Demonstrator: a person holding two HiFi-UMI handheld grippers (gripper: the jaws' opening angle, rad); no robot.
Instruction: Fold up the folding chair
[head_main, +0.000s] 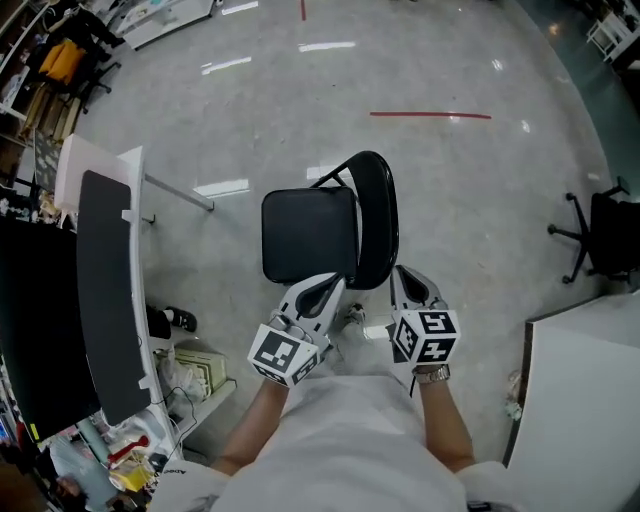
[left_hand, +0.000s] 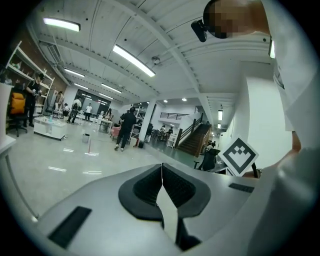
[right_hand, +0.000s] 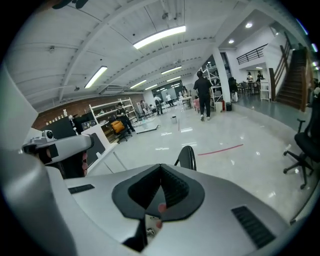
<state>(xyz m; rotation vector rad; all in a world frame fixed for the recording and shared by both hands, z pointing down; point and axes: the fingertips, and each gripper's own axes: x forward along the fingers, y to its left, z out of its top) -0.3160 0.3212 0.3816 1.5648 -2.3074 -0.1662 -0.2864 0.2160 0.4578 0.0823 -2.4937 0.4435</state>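
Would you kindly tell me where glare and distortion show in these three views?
Head view: white glare streaks on the glossy floor near the chair, edges curved. Left gripper view: strong fisheye, black corners, ceiling lamps blown out. Right gripper view: same fisheye, more floor reflections.

No word, number or brand name can be read in any view. The only sign-like marks are black-and-white square patterns, with no letters or digits in them. One set is on the left marker cube (head_main: 285, 352) at the rear of the left gripper (head_main: 322, 290), the other on the right marker cube (head_main: 425, 337) at the rear of the right gripper (head_main: 408, 280). The left gripper view also shows one such pattern, off to the right of its jaws and just as wordless
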